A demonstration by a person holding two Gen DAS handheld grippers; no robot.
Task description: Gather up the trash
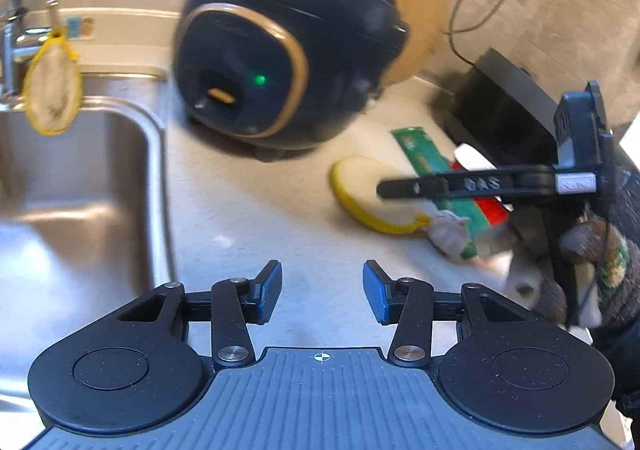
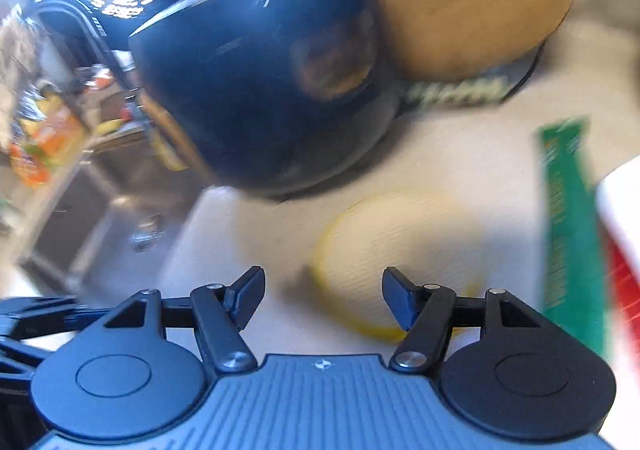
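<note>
A heap of litter lies on the pale counter at the right of the left wrist view: a long green wrapper (image 1: 420,154), a red and white packet (image 1: 490,210) and a crumpled tissue (image 1: 448,230). A round yellow-rimmed scrubbing pad (image 1: 360,190) lies beside them. My right gripper (image 1: 390,189), held by a gloved hand (image 1: 592,258), reaches in side-on above the pad. In its own blurred view the right gripper (image 2: 323,290) is open and holds nothing, with the pad (image 2: 400,234) just beyond its fingertips, the green wrapper (image 2: 568,218) to the right. My left gripper (image 1: 322,286) hangs open over bare counter.
A dark blue rice cooker (image 1: 280,62) stands close behind the litter, with a round wooden board (image 1: 420,10) leaning at the wall. A steel sink (image 1: 80,190) lies to the left, a second yellow-rimmed pad (image 1: 52,90) hanging at its tap. A black box (image 1: 504,106) sits far right.
</note>
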